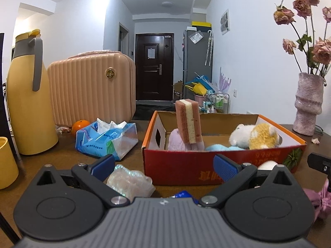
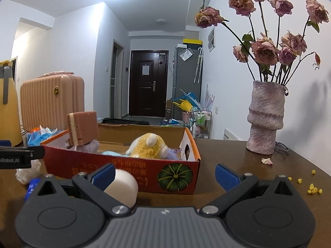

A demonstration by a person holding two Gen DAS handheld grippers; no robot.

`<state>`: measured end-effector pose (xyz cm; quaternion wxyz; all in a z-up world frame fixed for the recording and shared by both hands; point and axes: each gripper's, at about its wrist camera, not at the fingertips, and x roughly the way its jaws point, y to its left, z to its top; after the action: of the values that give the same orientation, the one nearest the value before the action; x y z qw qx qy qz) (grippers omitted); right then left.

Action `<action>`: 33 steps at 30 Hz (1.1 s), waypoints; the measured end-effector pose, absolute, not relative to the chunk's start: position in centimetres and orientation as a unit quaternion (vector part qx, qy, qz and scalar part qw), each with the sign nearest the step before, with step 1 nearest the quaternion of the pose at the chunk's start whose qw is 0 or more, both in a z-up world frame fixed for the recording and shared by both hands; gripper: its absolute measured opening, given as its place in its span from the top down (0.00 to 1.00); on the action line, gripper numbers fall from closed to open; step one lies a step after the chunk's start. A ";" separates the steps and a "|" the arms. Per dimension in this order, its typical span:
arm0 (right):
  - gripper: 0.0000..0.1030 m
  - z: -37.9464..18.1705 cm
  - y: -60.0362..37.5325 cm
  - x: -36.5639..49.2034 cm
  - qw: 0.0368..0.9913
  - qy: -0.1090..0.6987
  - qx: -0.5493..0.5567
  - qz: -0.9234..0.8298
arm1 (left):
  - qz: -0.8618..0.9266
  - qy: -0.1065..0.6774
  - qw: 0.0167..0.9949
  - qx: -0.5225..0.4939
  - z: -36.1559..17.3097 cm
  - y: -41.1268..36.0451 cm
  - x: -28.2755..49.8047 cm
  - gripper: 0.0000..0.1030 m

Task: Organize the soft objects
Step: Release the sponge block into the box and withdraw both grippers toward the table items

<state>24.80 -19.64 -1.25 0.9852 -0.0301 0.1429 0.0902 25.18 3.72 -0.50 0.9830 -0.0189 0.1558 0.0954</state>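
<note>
A red cardboard box (image 1: pixel 206 161) (image 2: pixel 86 165) stands on the brown table. Inside it a pink and cream sponge (image 1: pixel 188 122) (image 2: pixel 83 128) stands upright against a lilac plush (image 1: pixel 178 142), beside a pale blue soft thing (image 1: pixel 221 147) and a yellow and white plush toy (image 1: pixel 256 136) (image 2: pixel 149 144). My left gripper (image 1: pixel 163 165) is open and empty, in front of the box, with a crumpled iridescent soft wad (image 1: pixel 128 181) by its left finger. My right gripper (image 2: pixel 165 174) is open and empty, with a cream rounded object (image 2: pixel 124 186) by its left finger.
A blue tissue pack (image 1: pixel 105 140), an orange (image 1: pixel 79 126), a pink case (image 1: pixel 91 91) and a yellow jug (image 1: pixel 26 103) stand left of the box. A yellow cup (image 1: pixel 7 163) is at far left. A vase of dried roses (image 2: pixel 266 119) stands right. A pink folded umbrella (image 1: pixel 318 198) lies near.
</note>
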 end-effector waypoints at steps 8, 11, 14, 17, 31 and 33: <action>0.00 -1.5 -20.4 23.1 0.983 0.155 -0.032 0.091 | 0.082 0.165 0.983 -0.010 -0.7 3.8 23.2 0.00; 0.00 -1.6 -20.6 22.5 0.982 0.159 -0.032 0.093 | 0.079 0.169 0.982 -0.010 -0.8 3.9 22.6 0.00; 0.00 -1.8 -20.5 22.1 0.980 0.170 -0.038 0.095 | 0.075 0.174 0.982 -0.009 -0.9 3.9 22.0 0.00; 0.00 -2.1 -20.2 21.6 0.978 0.180 -0.047 0.098 | 0.072 0.179 0.981 -0.006 -1.1 3.9 21.4 0.00; 0.00 -3.9 -20.0 22.9 0.961 0.258 -0.054 0.089 | 0.064 0.193 0.979 -0.007 -1.4 4.1 20.1 0.00; 0.00 -4.3 -20.1 23.6 0.956 0.275 -0.051 0.091 | 0.063 0.194 0.979 -0.006 -1.5 4.1 20.2 0.00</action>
<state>23.58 -20.08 -4.28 0.9557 -0.0512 0.2753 0.0906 20.16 4.11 -1.47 0.9789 -0.0061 0.1940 0.0631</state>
